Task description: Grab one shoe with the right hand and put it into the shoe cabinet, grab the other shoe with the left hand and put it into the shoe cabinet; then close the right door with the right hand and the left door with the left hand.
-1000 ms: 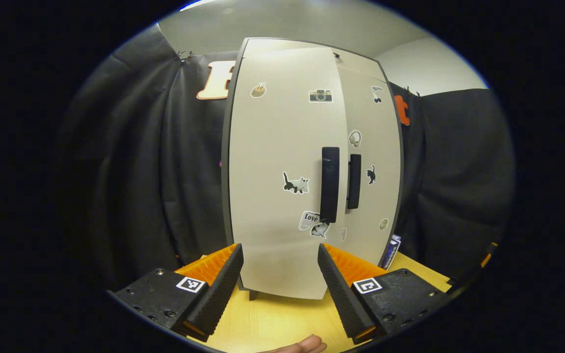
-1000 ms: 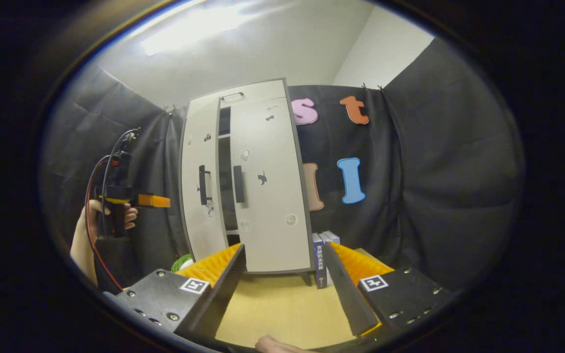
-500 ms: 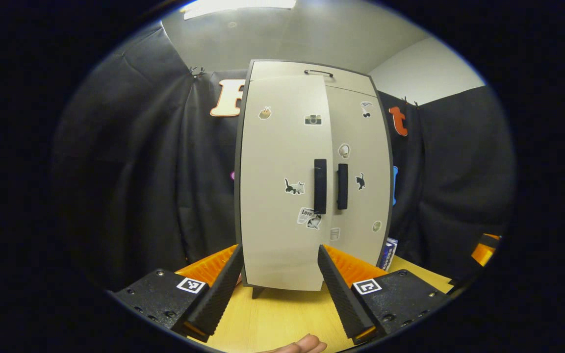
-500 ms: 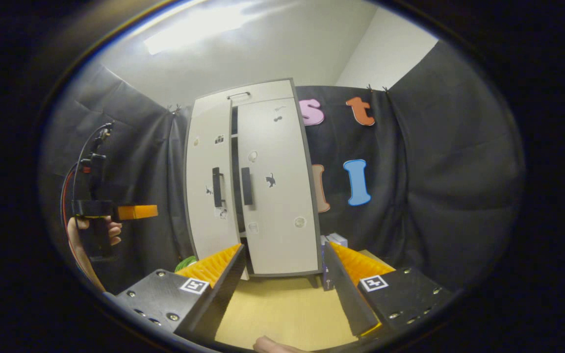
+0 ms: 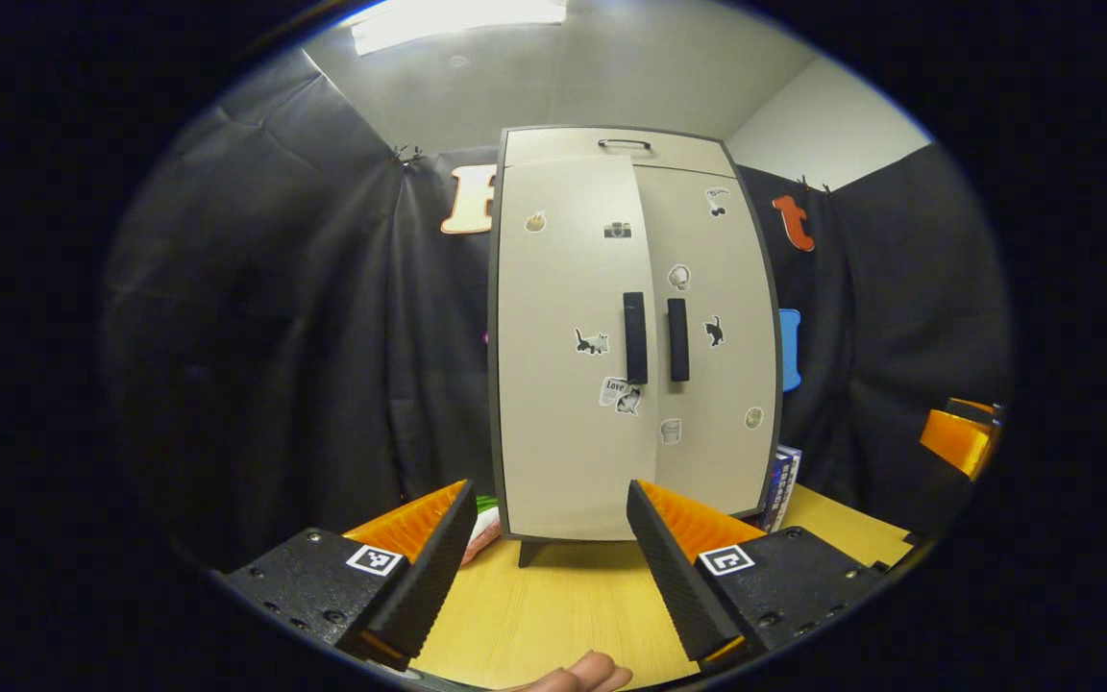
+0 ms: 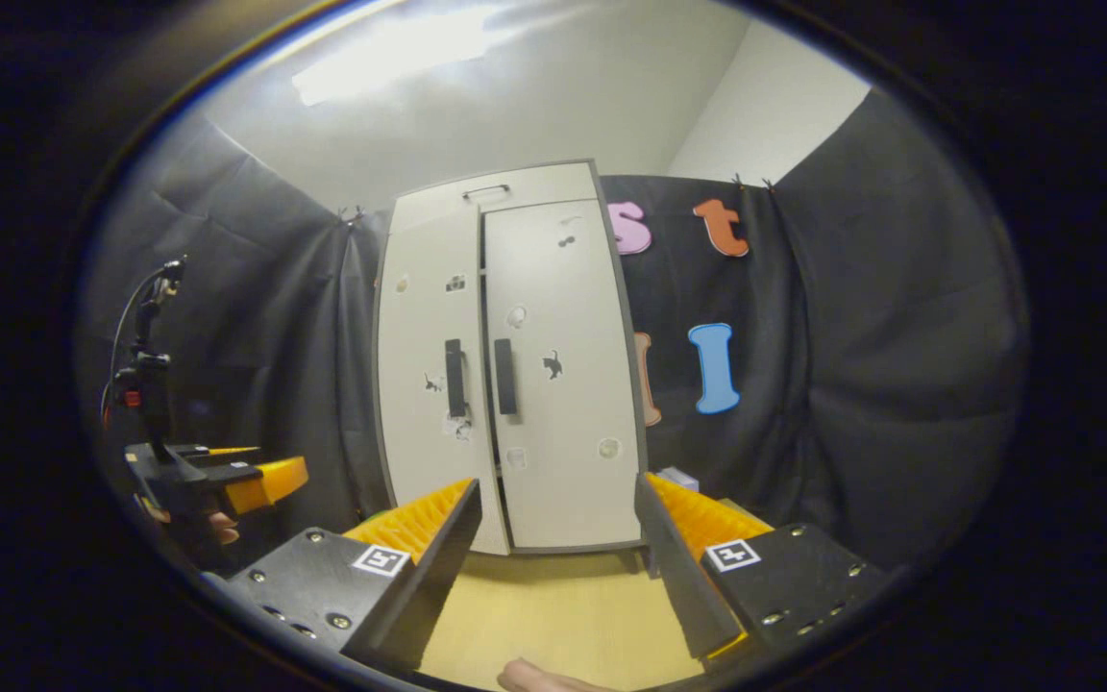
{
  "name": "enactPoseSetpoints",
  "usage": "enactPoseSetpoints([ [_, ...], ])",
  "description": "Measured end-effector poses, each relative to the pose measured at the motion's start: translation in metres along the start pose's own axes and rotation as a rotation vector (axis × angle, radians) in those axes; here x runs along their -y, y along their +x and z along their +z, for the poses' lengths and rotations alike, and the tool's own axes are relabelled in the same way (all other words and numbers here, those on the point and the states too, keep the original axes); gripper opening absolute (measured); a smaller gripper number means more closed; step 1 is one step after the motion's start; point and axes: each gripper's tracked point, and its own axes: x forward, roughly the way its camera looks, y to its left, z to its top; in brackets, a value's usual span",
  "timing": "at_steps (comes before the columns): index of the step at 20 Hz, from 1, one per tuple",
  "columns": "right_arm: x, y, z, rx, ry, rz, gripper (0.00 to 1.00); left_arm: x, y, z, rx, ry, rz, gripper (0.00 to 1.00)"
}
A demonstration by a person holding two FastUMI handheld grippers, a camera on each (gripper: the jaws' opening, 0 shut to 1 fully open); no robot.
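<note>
The shoe cabinet [image 5: 635,336] stands upright on the wooden counter [image 5: 553,615], against the black cloth wall, with both of its doors shut or very nearly so; a thin dark seam runs between them. In the left gripper view the left door [image 5: 568,346] and right door [image 5: 712,336] meet at the middle, their two dark handles [image 5: 635,338] side by side. The left gripper [image 5: 549,567] is held back from the cabinet, its fingers spread wide with nothing between them, and the cabinet's lower edge shows in the gap, well apart from the tips. The right gripper [image 6: 553,577] also has its fingers apart and empty, facing the cabinet's base from a distance. In the right gripper view the left gripper appears off to the left, held in a hand [image 6: 217,524]. A few books [image 5: 782,485] stand just beside the cabinet's right side. The shoes cannot be seen behind the doors.
</note>
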Motion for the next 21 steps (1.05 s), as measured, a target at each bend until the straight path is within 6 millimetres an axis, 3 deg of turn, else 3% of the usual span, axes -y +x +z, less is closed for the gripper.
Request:
enactPoseSetpoints([
  [6, -0.016, -0.004, 0.026, 0.081, -0.033, 0.017, 0.96, 0.003, -0.014, 0.011, 0.035, -0.024, -0.004, 0.96],
  [11, -0.014, -0.013, 0.02, 0.069, -0.029, 0.039, 0.94, 0.005, -0.016, 0.013, 0.046, -0.058, -0.01, 0.96],
  [21, -0.006, -0.014, 0.012, 0.037, 0.003, 0.052, 0.96, 0.011, -0.024, 0.026, 0.077, -0.067, -0.044, 0.94],
])
